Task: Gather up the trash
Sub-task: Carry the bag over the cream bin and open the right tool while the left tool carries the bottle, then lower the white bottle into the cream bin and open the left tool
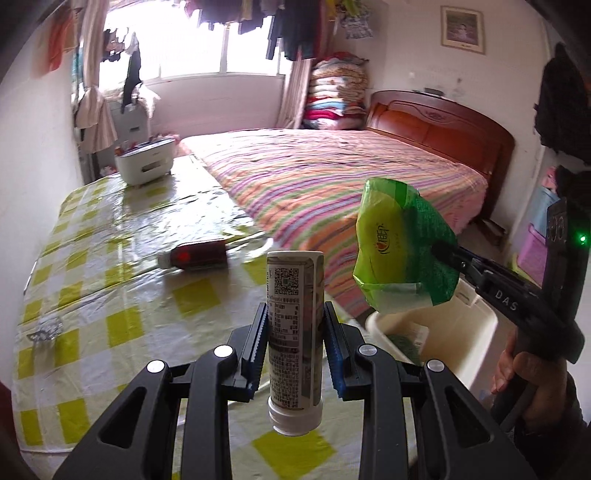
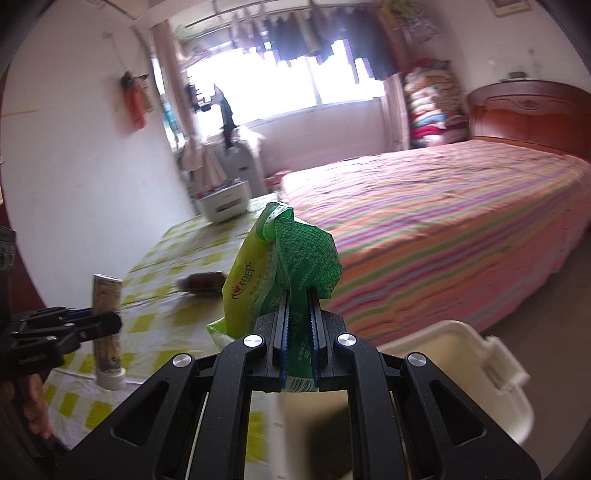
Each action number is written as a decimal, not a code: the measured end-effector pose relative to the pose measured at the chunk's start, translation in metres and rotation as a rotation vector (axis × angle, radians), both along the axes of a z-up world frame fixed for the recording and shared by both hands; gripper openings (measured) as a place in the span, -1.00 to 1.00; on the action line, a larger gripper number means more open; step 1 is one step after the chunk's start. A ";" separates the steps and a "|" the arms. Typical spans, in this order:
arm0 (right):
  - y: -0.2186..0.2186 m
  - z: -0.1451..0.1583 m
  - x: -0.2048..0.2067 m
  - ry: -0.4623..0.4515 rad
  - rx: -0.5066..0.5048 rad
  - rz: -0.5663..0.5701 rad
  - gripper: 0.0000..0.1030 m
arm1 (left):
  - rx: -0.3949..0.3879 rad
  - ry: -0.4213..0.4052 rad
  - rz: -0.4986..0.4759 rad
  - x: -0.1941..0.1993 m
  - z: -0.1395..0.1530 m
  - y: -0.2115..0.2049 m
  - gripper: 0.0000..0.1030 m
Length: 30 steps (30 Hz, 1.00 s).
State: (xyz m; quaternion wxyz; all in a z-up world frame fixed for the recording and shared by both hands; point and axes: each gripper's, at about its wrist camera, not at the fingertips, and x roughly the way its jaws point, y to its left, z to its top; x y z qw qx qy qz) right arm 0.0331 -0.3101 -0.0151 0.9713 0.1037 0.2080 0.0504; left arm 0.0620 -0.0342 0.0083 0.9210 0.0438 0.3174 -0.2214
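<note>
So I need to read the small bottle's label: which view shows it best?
The left wrist view: the bottle stands sharp and centred between the left gripper pads, label facing the camera. The right wrist view shows it small, blurred, at the left edge.

A home bedroom: striped bed, folded quilts, hanging laundry.

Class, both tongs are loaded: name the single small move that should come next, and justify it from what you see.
Probably carry the right tongs a little further over the white bin and let go. They are shut on the green wrapper, which hangs near the bin's rim, while the left tongs hold a tube above the table.
</note>
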 end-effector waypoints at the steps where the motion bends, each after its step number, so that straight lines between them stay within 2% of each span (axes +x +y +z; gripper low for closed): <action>1: -0.007 -0.002 -0.004 -0.002 -0.002 -0.022 -0.84 | 0.001 -0.002 -0.009 -0.001 0.000 -0.004 -0.45; 8: -0.049 -0.003 -0.052 -0.055 -0.029 -0.211 -0.84 | 0.004 -0.010 -0.107 -0.013 0.002 -0.041 -0.45; 15: -0.057 -0.006 -0.075 -0.066 -0.094 -0.327 -0.77 | 0.027 -0.010 -0.191 -0.023 -0.004 -0.076 -0.45; 18: -0.061 -0.008 -0.078 -0.060 -0.063 -0.358 -0.72 | 0.037 -0.007 -0.219 -0.026 -0.008 -0.088 -0.45; 20: -0.061 -0.009 -0.079 -0.058 -0.039 -0.369 -0.51 | 0.042 -0.002 -0.236 -0.027 -0.010 -0.094 -0.45; 22: -0.057 -0.008 -0.077 -0.052 -0.026 -0.382 -0.17 | 0.044 0.002 -0.245 -0.028 -0.012 -0.099 -0.45; 26: -0.063 -0.004 -0.082 -0.084 0.017 -0.400 -0.13 | 0.042 0.011 -0.263 -0.028 -0.015 -0.107 -0.45; 27: -0.064 0.003 -0.082 -0.096 0.037 -0.405 -0.06 | 0.040 0.014 -0.267 -0.028 -0.016 -0.108 -0.45; 28: -0.066 0.003 -0.083 -0.105 0.051 -0.406 0.14 | 0.039 0.019 -0.272 -0.027 -0.017 -0.110 -0.45; 30: -0.072 0.008 -0.088 -0.125 0.077 -0.422 0.22 | 0.039 0.024 -0.278 -0.027 -0.019 -0.113 -0.45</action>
